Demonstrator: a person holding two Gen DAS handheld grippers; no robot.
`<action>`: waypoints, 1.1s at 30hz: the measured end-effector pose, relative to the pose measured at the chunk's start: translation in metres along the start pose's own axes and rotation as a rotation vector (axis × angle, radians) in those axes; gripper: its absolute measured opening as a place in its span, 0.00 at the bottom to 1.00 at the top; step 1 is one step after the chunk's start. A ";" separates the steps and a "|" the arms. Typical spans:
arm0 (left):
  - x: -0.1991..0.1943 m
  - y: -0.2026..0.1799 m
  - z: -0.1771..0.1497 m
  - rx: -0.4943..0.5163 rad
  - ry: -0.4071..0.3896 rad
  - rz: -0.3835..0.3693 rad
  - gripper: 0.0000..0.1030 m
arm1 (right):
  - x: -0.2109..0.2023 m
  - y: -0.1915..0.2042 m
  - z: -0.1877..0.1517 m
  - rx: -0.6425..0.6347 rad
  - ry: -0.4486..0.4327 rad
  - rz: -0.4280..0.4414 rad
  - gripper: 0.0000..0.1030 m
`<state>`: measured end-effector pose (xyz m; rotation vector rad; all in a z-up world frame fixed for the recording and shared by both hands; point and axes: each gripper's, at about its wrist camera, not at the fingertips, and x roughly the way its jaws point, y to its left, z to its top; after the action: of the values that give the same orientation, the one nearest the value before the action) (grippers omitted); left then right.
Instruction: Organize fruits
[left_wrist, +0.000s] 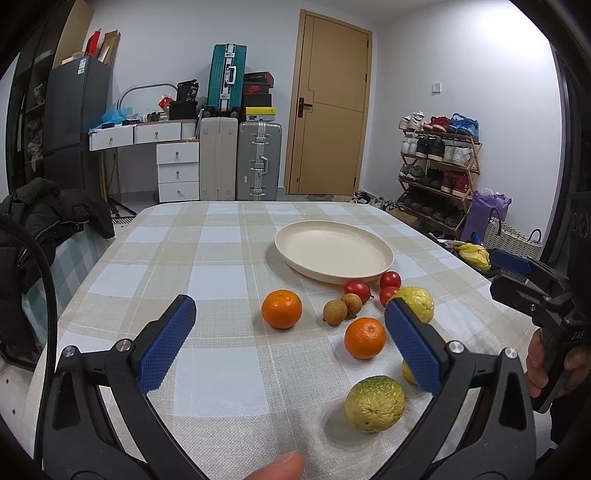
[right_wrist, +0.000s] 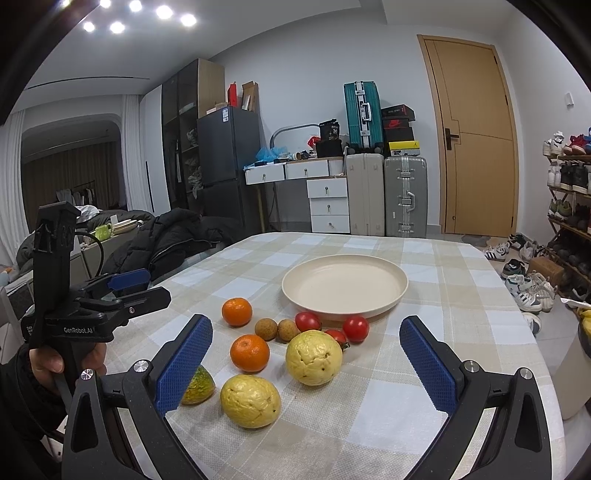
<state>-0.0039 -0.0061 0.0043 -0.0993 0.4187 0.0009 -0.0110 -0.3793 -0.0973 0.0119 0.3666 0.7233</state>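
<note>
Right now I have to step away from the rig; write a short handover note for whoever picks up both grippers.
Left gripper: open, holding nothing, over the near side of the table.
Right gripper: open, holding nothing, facing the fruit.
Plate: cream, holds no fruit, at the far middle of the checked tablecloth.
Fruit all on the cloth in front of the plate: two oranges, two longans, three cherry tomatoes, two yellow guavas, one greenish guava.
Done: nothing placed.
Left: every fruit, probably into the plate.
</note>
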 end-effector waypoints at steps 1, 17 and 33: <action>0.000 0.001 0.000 -0.002 0.000 -0.001 0.99 | 0.000 0.000 0.000 0.001 0.000 -0.001 1.00; 0.001 0.004 -0.002 0.003 -0.006 -0.007 0.99 | 0.000 0.001 -0.001 0.001 0.003 -0.001 1.00; 0.000 0.003 -0.002 0.007 -0.011 -0.006 0.99 | 0.001 0.002 0.000 0.005 0.011 -0.005 1.00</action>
<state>-0.0050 -0.0037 0.0025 -0.0937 0.4079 -0.0061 -0.0117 -0.3778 -0.0975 0.0120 0.3790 0.7179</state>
